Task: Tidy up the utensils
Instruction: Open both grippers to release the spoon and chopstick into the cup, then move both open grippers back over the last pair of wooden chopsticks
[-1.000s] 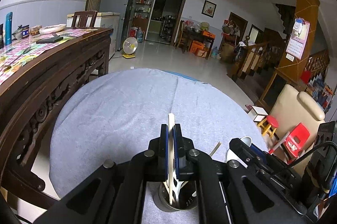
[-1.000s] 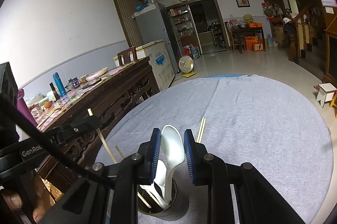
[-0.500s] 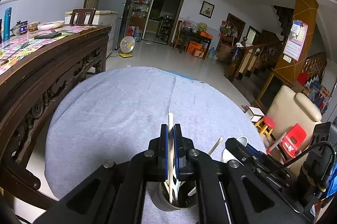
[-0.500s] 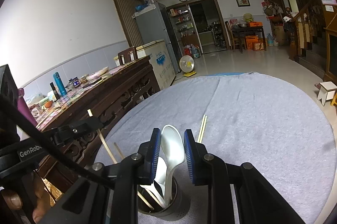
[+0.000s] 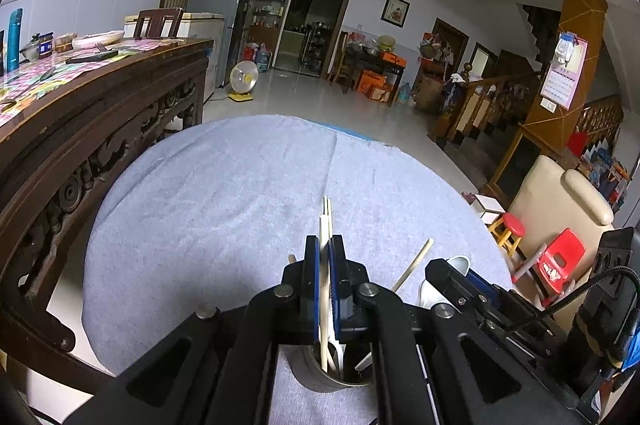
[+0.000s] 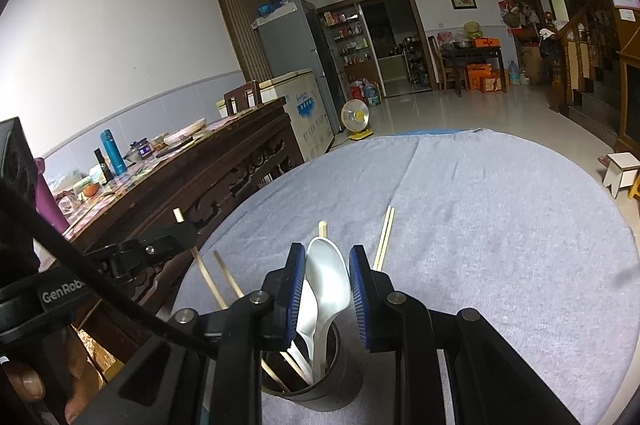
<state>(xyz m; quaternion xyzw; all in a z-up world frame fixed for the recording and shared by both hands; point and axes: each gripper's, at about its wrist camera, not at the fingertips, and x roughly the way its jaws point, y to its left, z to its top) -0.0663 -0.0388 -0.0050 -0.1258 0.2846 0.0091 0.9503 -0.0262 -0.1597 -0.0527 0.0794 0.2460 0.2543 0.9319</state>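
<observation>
Left gripper (image 5: 325,289) pinching a chopstick (image 5: 322,237) over the metal cup (image 6: 320,381); right gripper (image 6: 323,289) clamped on white spoon (image 6: 326,277), bowl up, handle in the cup. Risk: tipping the crowded cup if either is pushed in crooked. Loose chopstick pair (image 6: 384,237) lying on grey cloth (image 6: 500,225).

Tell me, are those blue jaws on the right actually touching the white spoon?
Touching. In the right wrist view the right gripper has the white spoon bowl filling the space between its jaws, with no gap on either side, above the metal cup.
</observation>
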